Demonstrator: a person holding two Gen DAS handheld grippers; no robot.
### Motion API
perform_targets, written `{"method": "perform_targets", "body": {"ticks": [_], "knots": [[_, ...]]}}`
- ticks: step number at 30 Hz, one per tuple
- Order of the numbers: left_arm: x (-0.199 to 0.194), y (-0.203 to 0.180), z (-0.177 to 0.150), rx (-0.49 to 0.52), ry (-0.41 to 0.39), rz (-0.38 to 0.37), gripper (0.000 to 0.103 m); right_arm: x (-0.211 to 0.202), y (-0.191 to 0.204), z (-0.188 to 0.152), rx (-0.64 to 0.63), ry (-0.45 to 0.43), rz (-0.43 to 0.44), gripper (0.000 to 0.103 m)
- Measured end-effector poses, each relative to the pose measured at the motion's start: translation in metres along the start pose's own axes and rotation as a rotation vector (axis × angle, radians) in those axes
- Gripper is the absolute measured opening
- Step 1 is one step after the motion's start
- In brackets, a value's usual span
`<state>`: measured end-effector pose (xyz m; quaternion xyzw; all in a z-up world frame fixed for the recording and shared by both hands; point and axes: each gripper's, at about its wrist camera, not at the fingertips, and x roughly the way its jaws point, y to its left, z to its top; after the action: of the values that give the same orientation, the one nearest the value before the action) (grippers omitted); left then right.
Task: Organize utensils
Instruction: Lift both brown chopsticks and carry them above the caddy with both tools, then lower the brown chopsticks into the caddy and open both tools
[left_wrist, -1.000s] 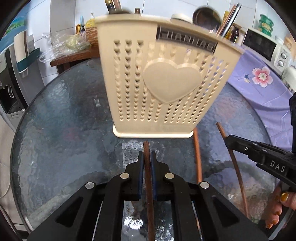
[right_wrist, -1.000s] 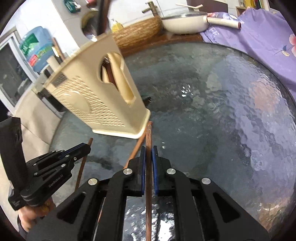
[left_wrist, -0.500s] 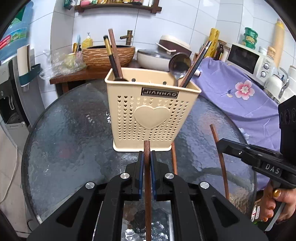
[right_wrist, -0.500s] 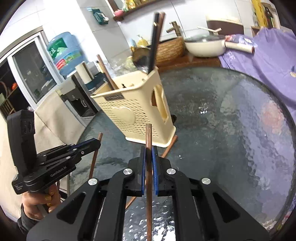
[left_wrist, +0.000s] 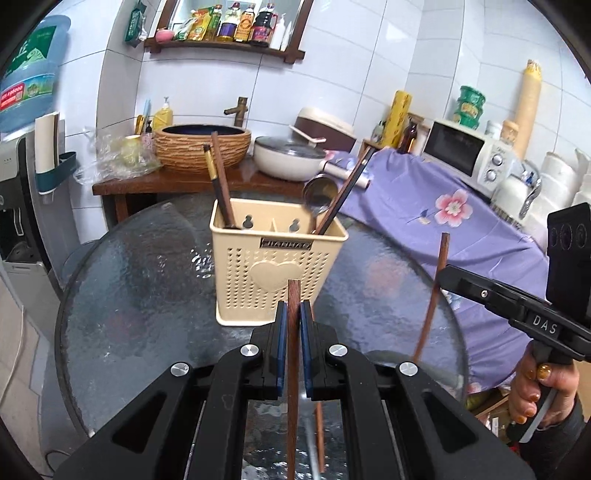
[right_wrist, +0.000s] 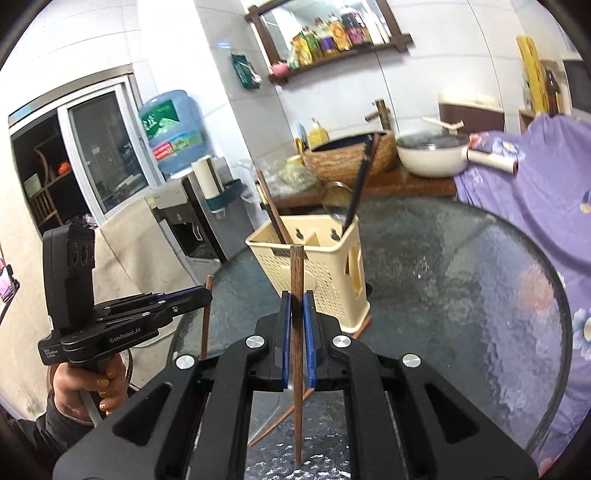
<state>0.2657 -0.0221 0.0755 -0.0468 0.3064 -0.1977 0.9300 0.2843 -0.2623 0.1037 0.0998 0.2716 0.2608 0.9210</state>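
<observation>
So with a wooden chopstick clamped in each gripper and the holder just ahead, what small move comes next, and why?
Probably carry the left gripper forward over the beige utensil holder and tip its chopstick down into a compartment. Both grippers are shut on chopsticks held clear of the glass table, and the holder's top is open, with other chopsticks already inside.

Low centre of the frame we see our left gripper, blue pads clamped on a brown chopstick standing near upright. Just above it, mid frame, the beige utensil holder sits on the round glass table; it holds two dark sticks on its left side, a metal spoon and dark chopsticks on its right. At right our right gripper pinches a second brown chopstick, tilted. Another stick lies on the glass below.
</observation>
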Motion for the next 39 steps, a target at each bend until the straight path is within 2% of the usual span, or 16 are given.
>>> {"method": "perform_targets", "body": {"ticks": [12,26,32,39], "knots": [[-0.034,-0.009,0.019,0.018,-0.082,-0.017,0.007,-0.018,0.015,0.024,-0.041,-0.048,-0.024,0.007],[-0.050,-0.019,0.052,0.055,-0.143,0.001,0.007,-0.029,0.030,0.064,-0.101,-0.087,-0.045,0.007],[-0.066,-0.024,0.084,0.072,-0.196,0.008,0.007,-0.033,0.036,0.094,-0.105,-0.116,-0.028,0.007],[-0.081,-0.017,0.142,0.013,-0.248,-0.015,0.007,-0.034,0.040,0.146,-0.064,-0.158,-0.003,0.007]]}}
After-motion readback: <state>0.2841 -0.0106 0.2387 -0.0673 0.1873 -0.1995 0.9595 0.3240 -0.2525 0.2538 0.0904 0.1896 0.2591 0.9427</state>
